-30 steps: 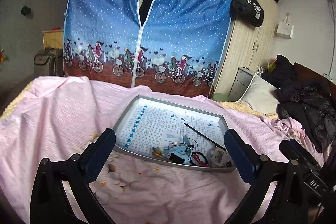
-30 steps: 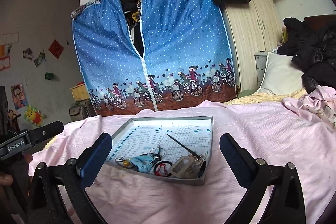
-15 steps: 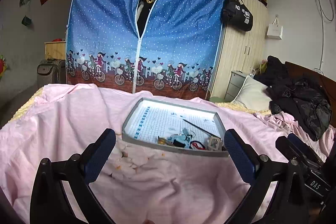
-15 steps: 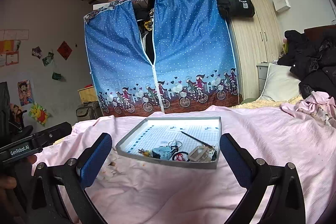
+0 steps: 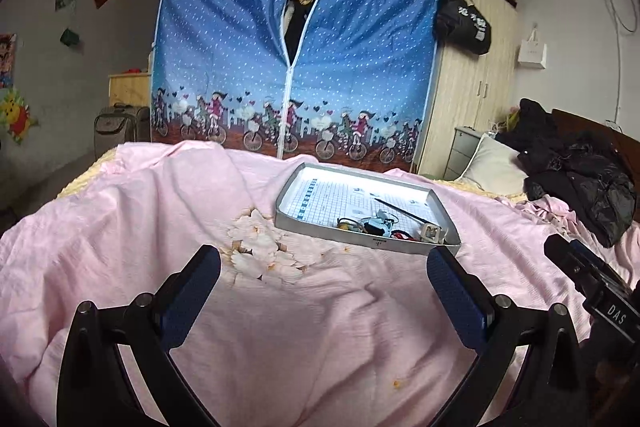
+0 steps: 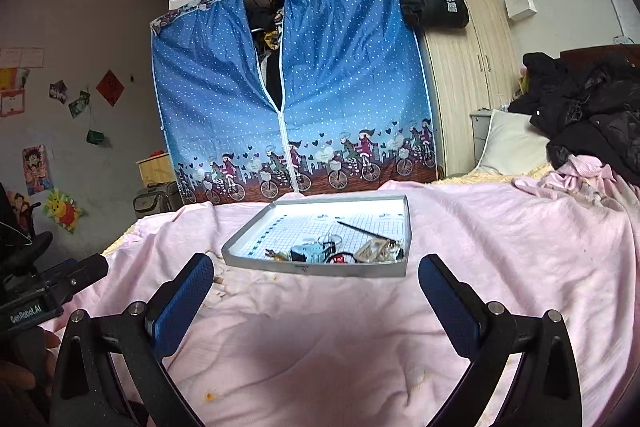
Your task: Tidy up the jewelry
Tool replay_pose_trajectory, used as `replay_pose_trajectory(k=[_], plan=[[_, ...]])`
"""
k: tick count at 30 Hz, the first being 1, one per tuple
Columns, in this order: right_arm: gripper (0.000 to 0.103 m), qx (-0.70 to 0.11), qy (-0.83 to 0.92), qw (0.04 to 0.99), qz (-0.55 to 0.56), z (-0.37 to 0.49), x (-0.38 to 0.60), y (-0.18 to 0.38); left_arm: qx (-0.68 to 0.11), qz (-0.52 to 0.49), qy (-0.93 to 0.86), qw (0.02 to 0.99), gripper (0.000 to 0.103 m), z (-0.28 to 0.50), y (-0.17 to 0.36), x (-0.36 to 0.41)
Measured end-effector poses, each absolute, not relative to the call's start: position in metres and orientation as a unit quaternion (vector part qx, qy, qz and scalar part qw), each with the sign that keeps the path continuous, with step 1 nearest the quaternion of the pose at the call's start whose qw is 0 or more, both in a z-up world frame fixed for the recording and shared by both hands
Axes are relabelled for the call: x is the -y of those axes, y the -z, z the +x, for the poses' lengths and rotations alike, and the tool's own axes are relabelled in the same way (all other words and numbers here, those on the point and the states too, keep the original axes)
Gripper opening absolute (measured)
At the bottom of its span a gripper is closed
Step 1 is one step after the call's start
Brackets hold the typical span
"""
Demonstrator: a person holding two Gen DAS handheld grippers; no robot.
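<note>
Looking along the left gripper [image 5: 323, 269], wide-open jaws with blue textured pads are seen above a crumpled pink bedsheet [image 5: 120, 227], with nothing held between them. At the right edge, the black body of the right gripper [image 5: 592, 287] is seen, and the letters "DAS" can be read on it. A shallow grey tray [image 5: 288, 203] with a white grid-printed floor is resting on the sheet ahead and slightly right of the jaws. The jewelry [image 5: 384, 225] is heaped along the tray's near edge in a small tangle; a pale blue piece, a red-and-black loop and a thin dark stick [image 5: 404, 211] are made out, the rest being too small to tell. Compared with a second ago, the tray is seen farther off and smaller, and more of the flower-printed patch [image 5: 256, 247] on the sheet is exposed.

From the right wrist, the right gripper [image 6: 316, 279] is likewise shown with jaws spread wide and empty. The tray [image 6: 316, 269] is seen straight ahead, with the jewelry [image 6: 340, 253] gathered at its near edge toward the right corner. At lower left, the left gripper [image 6: 48, 291] is shown, labelled "GenRobot.AI". Behind the bed, a blue polka-dot fabric wardrobe [image 6: 340, 87] printed with cyclists is seen, its zip partly open. Here too, the tray is found farther away than before.
</note>
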State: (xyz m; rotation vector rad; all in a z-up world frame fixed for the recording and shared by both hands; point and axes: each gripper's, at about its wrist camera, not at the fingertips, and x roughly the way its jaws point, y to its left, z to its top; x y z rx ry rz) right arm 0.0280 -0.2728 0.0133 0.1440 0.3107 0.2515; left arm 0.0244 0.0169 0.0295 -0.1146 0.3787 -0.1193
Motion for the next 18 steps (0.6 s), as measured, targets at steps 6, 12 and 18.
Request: replay_pose_trajectory(k=[6, 12, 18], plan=[[0.103, -0.169, -0.082, 0.981, 0.042, 0.016, 0.256, -0.002, -0.193, -0.013, 0.073, 0.978, 0.101, 0.020, -0.007, -0.003], [0.103, -0.160, -0.069, 0.985, 0.000, 0.013, 0.242, 0.009, -0.203, -0.017, 0.084, 0.976, 0.101, 0.024, 0.007, -0.008], [0.103, -0.165, -0.060, 0.984, 0.002, 0.018, 0.244, 0.015, -0.199, -0.053, 0.067, 0.976, 0.101, 0.028, 0.007, -0.028]])
